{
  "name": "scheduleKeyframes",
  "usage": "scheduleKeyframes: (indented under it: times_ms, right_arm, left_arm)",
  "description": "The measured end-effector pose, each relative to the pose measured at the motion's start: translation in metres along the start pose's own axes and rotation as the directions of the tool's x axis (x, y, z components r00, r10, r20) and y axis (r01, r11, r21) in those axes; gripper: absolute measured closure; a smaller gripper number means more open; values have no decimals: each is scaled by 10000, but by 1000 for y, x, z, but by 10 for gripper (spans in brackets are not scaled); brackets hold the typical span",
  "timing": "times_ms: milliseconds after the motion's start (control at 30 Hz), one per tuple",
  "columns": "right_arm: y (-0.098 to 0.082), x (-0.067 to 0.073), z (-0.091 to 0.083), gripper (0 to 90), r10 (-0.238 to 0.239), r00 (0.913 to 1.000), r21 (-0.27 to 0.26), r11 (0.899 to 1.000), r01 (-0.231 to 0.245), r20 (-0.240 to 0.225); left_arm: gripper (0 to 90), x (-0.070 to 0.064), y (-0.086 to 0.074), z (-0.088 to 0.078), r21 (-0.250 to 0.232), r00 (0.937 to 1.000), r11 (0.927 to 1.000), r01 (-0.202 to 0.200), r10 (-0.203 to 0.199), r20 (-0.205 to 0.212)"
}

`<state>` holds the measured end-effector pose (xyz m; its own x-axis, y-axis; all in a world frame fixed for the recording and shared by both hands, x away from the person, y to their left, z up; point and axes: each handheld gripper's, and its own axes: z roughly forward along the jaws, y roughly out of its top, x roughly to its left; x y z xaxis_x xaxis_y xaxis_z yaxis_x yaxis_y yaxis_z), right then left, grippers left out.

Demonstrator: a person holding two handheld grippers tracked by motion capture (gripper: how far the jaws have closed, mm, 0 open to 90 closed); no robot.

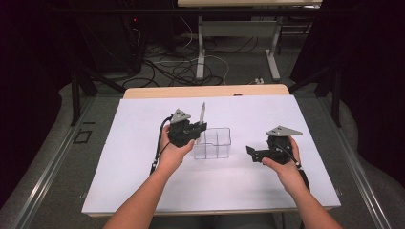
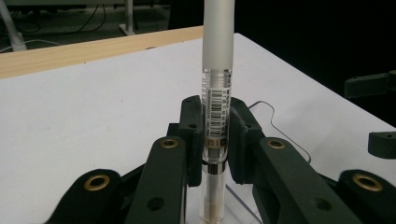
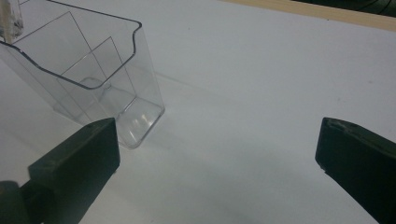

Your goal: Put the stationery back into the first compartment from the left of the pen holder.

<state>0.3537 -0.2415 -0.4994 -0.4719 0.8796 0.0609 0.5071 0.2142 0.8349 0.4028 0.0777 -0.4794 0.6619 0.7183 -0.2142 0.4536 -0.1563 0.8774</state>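
Now, left gripper (image 2: 215, 140): clamped on upright pen (image 2: 217, 70), poised over clear organizer (image 1: 213, 142) for insertion
Right gripper (image 3: 217, 154): jaws apart, idle beside organizer

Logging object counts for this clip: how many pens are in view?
1. The pen stands upright, clamped in the left tool over the near-left corner of the clear divided organizer. No others visible in its compartments, though its transparent walls could hide something.

Left gripper (image 1: 199, 128) holds pen (image 1: 202, 113) upright over clear divided organizer (image 1: 213, 143) on white table (image 1: 143, 167); right gripper (image 1: 252, 153) sits well apart, right.
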Motion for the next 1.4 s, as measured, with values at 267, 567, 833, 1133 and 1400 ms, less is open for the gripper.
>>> scheduleKeyframes:
  times_ms: [267,567,833,1133,1400]
  right_arm:
    - [-4,-5,-1,0,390,9992,3,9992,-390,19]
    - [-7,-9,-2,0,449,9990,19,9990,-449,25]
    - [-8,-11,-2,0,522,9986,55,9986,-522,50]
    - [-10,-12,-4,0,723,9973,82,9973,-724,127]
    - [-12,-17,-6,0,795,9965,80,9968,-797,246]
  left_arm:
    - [764,1,-4,-2,145,10000,9999,26,-26,-14]
    - [579,4,0,-25,-129,10000,9999,21,-22,-82]
    - [359,13,1,-53,-447,9986,9990,89,-112,-508]
    - [244,25,-4,-83,-593,9912,9982,7,-85,-1320]
    - [150,36,-22,-97,-156,9862,9975,682,-698,-1503]
